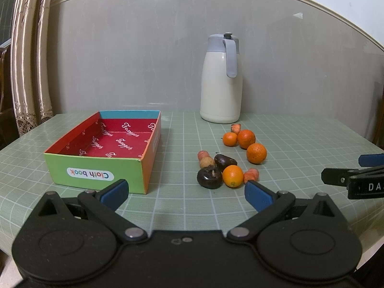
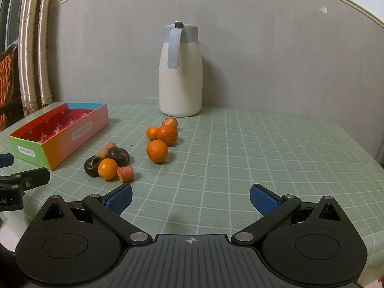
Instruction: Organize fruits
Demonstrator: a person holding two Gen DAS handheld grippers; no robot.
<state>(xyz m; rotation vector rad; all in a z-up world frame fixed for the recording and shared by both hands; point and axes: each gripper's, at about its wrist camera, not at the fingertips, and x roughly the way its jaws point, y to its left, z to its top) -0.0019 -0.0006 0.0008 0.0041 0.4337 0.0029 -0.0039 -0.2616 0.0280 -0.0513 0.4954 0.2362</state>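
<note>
A colourful open box with a red inside stands on the green grid mat, left of a loose pile of fruit. The near cluster holds a small orange, two dark fruits, a tan round fruit and carrot pieces. Three more oranges lie behind. My left gripper is open and empty, just in front of the near cluster. My right gripper is open and empty, right of the pile; the box is at its left.
A cream thermos jug with a grey lid stands at the back by the wall; it also shows in the right wrist view. Curtains hang at the left. The mat extends to the right.
</note>
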